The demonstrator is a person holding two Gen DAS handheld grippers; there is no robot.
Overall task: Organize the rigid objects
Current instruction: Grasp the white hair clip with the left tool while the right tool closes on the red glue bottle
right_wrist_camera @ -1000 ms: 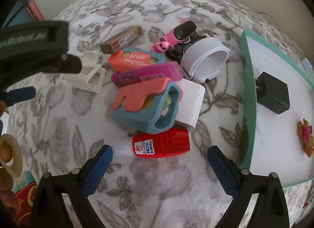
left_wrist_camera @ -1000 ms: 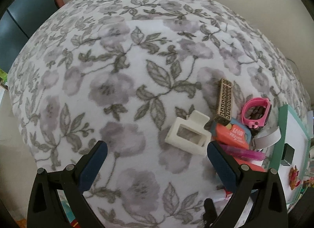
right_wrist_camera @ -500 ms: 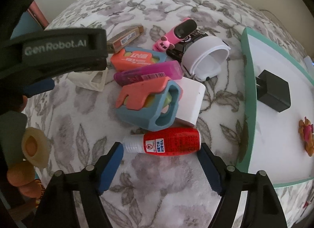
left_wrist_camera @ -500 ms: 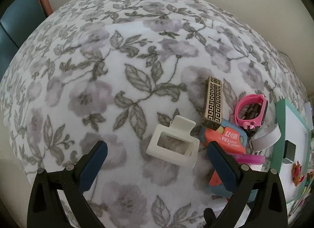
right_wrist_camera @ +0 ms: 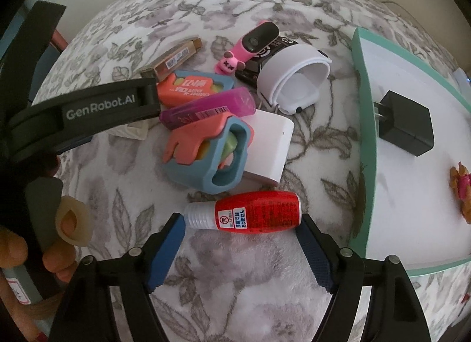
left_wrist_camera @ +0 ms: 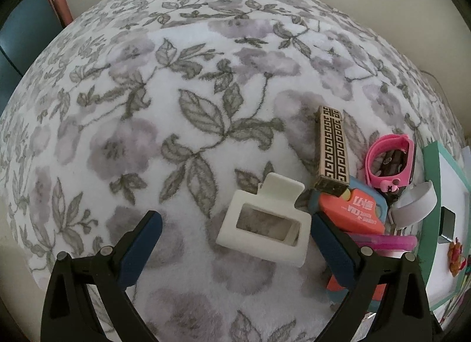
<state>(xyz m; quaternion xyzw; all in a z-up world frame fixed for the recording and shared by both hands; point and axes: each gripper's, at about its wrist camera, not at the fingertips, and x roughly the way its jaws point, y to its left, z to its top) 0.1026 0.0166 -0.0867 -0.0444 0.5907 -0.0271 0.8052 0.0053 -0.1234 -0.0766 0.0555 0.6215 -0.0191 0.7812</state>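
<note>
A pile of small objects lies on a floral cloth. My left gripper (left_wrist_camera: 235,239) is open, its fingers on either side of a cream hair claw clip (left_wrist_camera: 265,224) without gripping it. My right gripper (right_wrist_camera: 240,230) is open, its fingertips flanking a red glue bottle (right_wrist_camera: 253,214) lying on its side. Behind the bottle sit a blue-and-orange utility knife holder (right_wrist_camera: 212,150), a white block (right_wrist_camera: 270,144), a magenta case (right_wrist_camera: 209,107), a second orange knife (right_wrist_camera: 188,90), a patterned brown box (left_wrist_camera: 332,147), a pink watch band (right_wrist_camera: 250,44) and a white band (right_wrist_camera: 294,82).
A white tray with a green rim (right_wrist_camera: 365,141) stands at the right, holding a black charger (right_wrist_camera: 406,127) and a small orange-pink trinket (right_wrist_camera: 462,183). The left gripper's black body (right_wrist_camera: 88,118) and the hand holding it fill the left side of the right wrist view.
My left gripper has moved in around the cream clip. My right gripper has advanced to the red glue bottle and narrowed, so its fingertips now flank it.
</note>
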